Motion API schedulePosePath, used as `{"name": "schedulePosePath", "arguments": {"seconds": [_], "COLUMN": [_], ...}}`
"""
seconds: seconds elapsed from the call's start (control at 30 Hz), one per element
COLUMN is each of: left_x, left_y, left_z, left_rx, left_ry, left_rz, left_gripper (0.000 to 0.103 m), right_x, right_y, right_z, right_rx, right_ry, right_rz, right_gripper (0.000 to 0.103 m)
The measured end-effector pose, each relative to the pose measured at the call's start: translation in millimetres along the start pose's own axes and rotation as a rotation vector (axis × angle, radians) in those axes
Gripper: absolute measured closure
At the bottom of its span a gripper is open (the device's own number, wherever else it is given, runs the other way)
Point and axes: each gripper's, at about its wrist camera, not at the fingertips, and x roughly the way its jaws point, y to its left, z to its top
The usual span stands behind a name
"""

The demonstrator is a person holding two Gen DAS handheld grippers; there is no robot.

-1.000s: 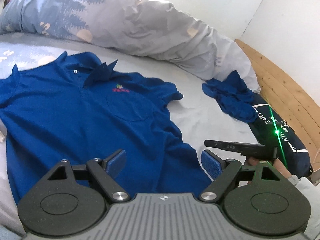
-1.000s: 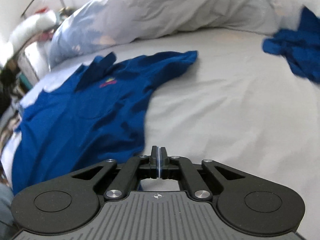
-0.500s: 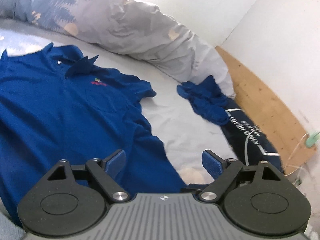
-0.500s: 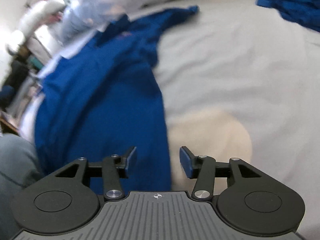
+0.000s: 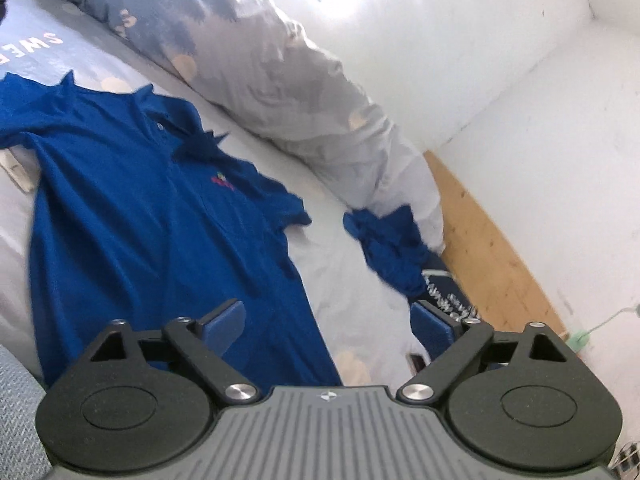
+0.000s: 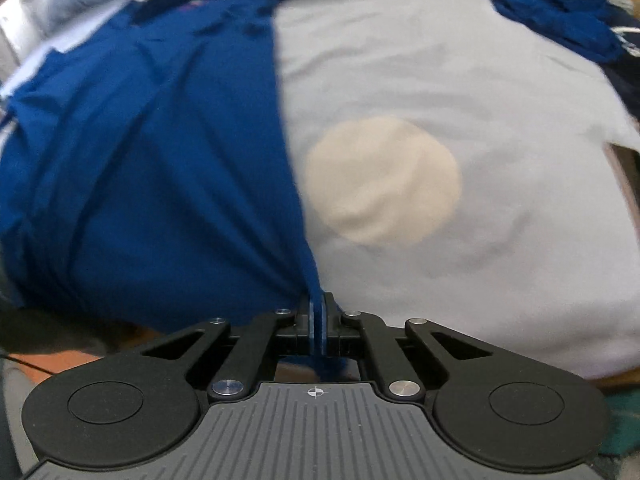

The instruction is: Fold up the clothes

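A blue polo shirt (image 5: pixel 132 216) lies spread face up on the grey bed sheet (image 5: pixel 352 292), collar toward the pillows. In the right wrist view the shirt (image 6: pixel 152 140) fills the left half. My right gripper (image 6: pixel 318 316) is shut on the shirt's bottom right hem corner, with blue cloth pinched between the jaws. My left gripper (image 5: pixel 328 320) is open and empty, held above the shirt's lower right side.
A crumpled blue garment (image 5: pixel 392 248) lies right of the shirt, also in the right wrist view (image 6: pixel 560 16). A dark printed garment (image 5: pixel 448 296) lies beside it. A patterned duvet (image 5: pixel 256 64) runs along the back. A wooden bed frame (image 5: pixel 492 256) borders the right edge.
My right gripper opened, moved down to the shirt's hem corner and closed on it. My left gripper stayed open and its view swung toward the shirt's right side.
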Motion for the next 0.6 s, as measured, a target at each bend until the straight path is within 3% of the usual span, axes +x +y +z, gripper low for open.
{"name": "schedulePosePath", "arguments": {"seconds": [0.17,0.23,0.27,0.3,0.33,0.47,0.6], "left_x": [-12,-14,-15,-16,-17,-28,-41], "left_y": [9,8,7,5,2,-9,-13], "left_z": [-3,-4,-5,-6,-6,3,27], "left_rx": [-0.023,-0.003,0.011,0.027,0.043,0.064,0.070], "left_ry": [-0.015,-0.022,-0.028,-0.034,-0.042,-0.083,-0.185], "left_rz": [0.004,0.025,0.037,0.049,0.055,0.046,0.139], "left_gripper": [0.007,0.004,0.002,0.001,0.001,0.000,0.000], "right_x": [-23,-35,-40,-44,-49,-75,-103], "right_y": [-11,-14,-16,-17,-17,-11,6], "right_z": [1,8,14,20,28,61,97], "right_rx": [0.074,0.097,0.112,0.122,0.129,0.148,0.118], "right_ry": [-0.009,-0.056,-0.085,-0.114,-0.139,-0.238,-0.369], "right_rz": [-0.171,-0.200,-0.198,-0.187,-0.172,-0.066,0.055], "right_gripper": [0.086,0.076,0.065,0.053,0.049,0.044,0.033]}}
